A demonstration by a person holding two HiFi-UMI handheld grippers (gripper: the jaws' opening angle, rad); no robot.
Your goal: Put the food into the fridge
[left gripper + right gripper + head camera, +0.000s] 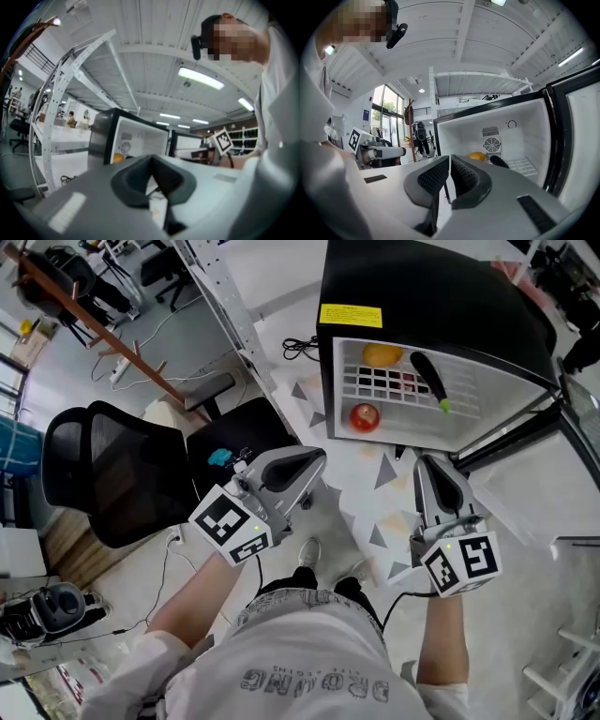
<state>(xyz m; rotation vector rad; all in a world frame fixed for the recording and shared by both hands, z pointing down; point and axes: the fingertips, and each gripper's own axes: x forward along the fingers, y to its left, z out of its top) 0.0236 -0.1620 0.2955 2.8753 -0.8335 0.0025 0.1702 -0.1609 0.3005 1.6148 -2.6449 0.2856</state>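
Seemingly loading done — orange (382,354), red fruit (365,416), dark vegetable (428,378) rest in open fridge (422,296); left gripper (315,458), right gripper (427,461) jaws together, empty — nothing left to carry.

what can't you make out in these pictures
- Head view: red fruit is too small to tell apple from tomato.
- Head view: print on the yellow label of the fridge is too small to read.
- Right gripper view: dark long vegetable shows only its end above the right gripper.
- Left gripper view: the fridge's lower part is hidden behind the left gripper.
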